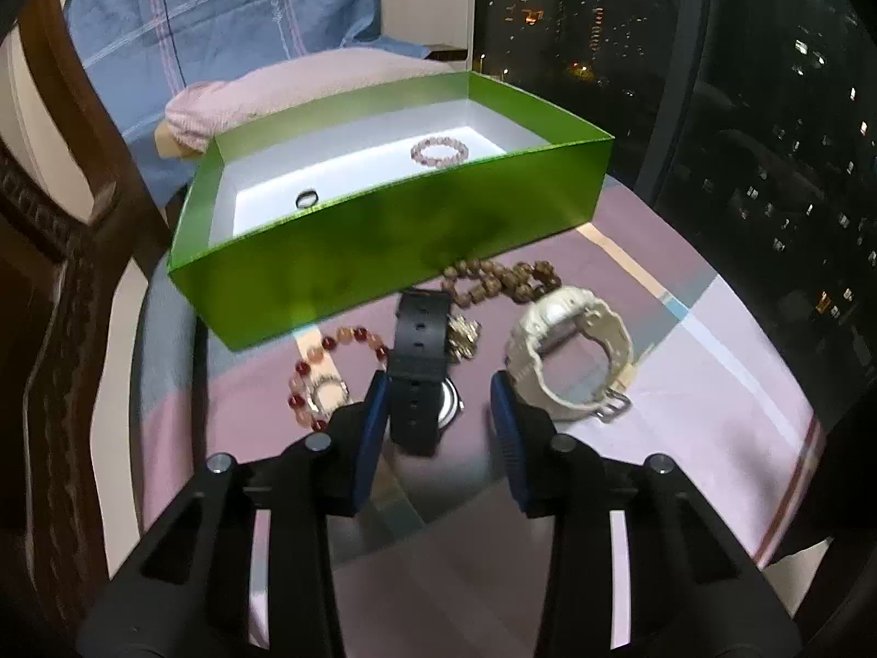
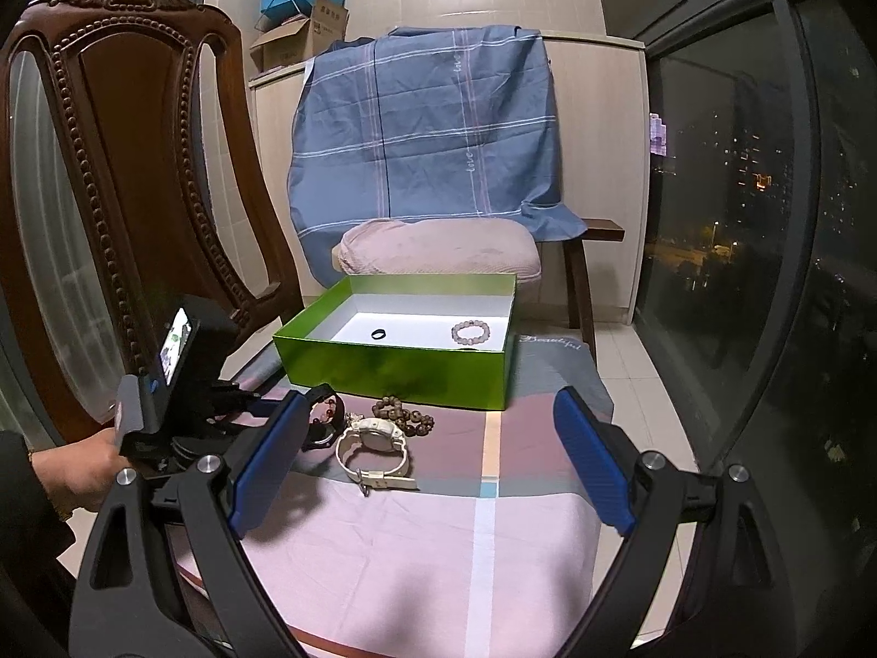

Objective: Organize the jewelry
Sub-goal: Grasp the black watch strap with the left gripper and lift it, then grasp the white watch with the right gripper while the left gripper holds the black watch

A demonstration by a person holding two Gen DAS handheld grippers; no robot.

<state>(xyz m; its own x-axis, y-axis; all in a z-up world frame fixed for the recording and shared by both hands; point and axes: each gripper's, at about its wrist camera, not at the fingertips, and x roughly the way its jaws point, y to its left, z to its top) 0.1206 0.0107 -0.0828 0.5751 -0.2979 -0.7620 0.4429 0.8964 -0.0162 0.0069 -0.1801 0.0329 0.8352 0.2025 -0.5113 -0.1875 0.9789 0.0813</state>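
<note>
A green box [image 1: 383,241] [image 2: 394,367] holds a dark ring [image 1: 307,199] [image 2: 378,334] and a pink bead bracelet [image 1: 439,151] [image 2: 470,332]. In front of it lie a black watch [image 1: 419,351] [image 2: 323,427], a white watch [image 1: 570,351] [image 2: 375,444], brown beads [image 1: 501,277] [image 2: 403,411], a red-orange bead bracelet [image 1: 329,367] and a gold trinket [image 1: 465,335]. My left gripper [image 1: 438,411] is open, its fingers around the black watch's strap, which rests against the left finger [image 1: 372,427]. My right gripper [image 2: 433,466] is wide open and empty, back from the jewelry.
The jewelry lies on a table under a pink and grey cloth [image 2: 438,548]. A carved wooden chair [image 2: 126,164] stands at the left. A pink cushion [image 2: 438,252] and blue sheet [image 2: 427,126] are behind the box. A dark window [image 2: 740,219] is at the right.
</note>
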